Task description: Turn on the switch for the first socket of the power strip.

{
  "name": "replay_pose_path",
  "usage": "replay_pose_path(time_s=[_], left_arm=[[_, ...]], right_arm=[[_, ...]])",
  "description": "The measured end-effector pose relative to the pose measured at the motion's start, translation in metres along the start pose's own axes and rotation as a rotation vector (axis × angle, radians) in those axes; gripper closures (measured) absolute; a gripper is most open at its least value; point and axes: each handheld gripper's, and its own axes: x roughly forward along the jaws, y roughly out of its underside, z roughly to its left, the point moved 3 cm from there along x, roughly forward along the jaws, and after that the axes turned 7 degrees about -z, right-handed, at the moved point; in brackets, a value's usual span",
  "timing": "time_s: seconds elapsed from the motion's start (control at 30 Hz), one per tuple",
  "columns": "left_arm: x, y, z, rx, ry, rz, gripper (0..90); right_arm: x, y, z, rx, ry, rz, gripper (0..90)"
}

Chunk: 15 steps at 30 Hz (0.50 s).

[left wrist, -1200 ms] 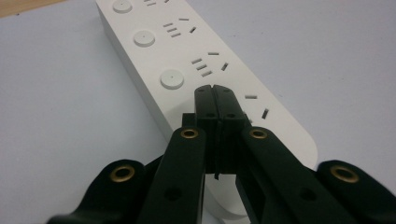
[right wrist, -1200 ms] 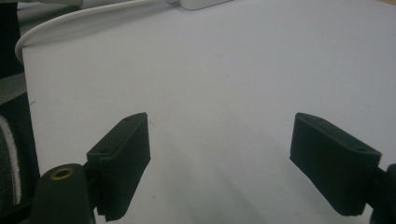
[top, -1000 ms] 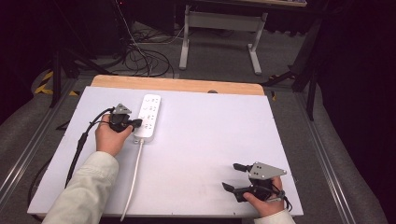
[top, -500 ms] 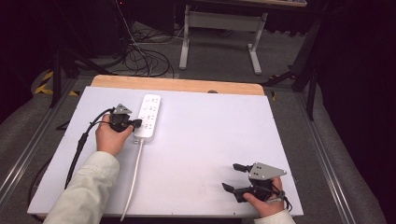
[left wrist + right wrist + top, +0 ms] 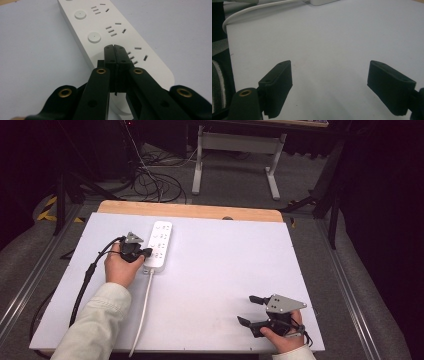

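My left gripper (image 5: 115,47) has its jaws pressed flat together with nothing between them, the joined tips resting on or just over the top face of the white power strip (image 5: 117,37), beside the socket nearest its cable end and just short of the round button (image 5: 94,38) of the next socket along. Against the earlier high views nothing has shifted: the left hand (image 5: 120,267) sits at the same spot by the strip's near end, and the strip lies where it lay, lengthwise toward the far wooden edge (image 5: 190,211) of the table, its white cord (image 5: 145,310) trailing back to the near edge. I read that stillness as a pause on the strip, likely lining up closed tips to press a switch button, though I cannot tell whether the tips bear down. My right gripper (image 5: 329,85) stands with jaws wide apart over the bare white tabletop (image 5: 332,37), well apart from the strip toward the near right corner, likewise unmoved and idle. So the work rests with the left side, and no button looks pressed yet.
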Motion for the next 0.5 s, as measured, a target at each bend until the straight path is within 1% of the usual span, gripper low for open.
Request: replay_pose_path(time_s=[0.17, 0.27, 0.37, 0.43, 0.5], left_arm=[[0.0005, -0.0001, -0.0015, 0.020, -0.015, 0.001, 90.0], [0.0003, 0.0008, -0.0014, 0.000, -0.008, -0.001, 90.0], [0.0003, 0.0008, -0.0022, 0.002, -0.015, 0.001, 90.0], [0.0007, 0.0003, -0.0028, 0.013, -0.021, 0.002, 90.0], [0.0008, 0.0003, -0.0029, 0.008, -0.019, 0.004, 90.0]], right_arm=[[0.0002, 0.0002, 0.0001, 0.000, -0.001, 0.001, 20.3], [0.0006, 0.0003, 0.0007, -0.002, -0.003, 0.003, 20.3], [0.0004, 0.0003, 0.0006, -0.002, -0.002, 0.002, 20.2], [0.0005, 0.0003, 0.0006, -0.001, -0.002, 0.003, 20.3], [0.0006, 0.0003, 0.0008, -0.002, -0.004, 0.003, 20.2]])
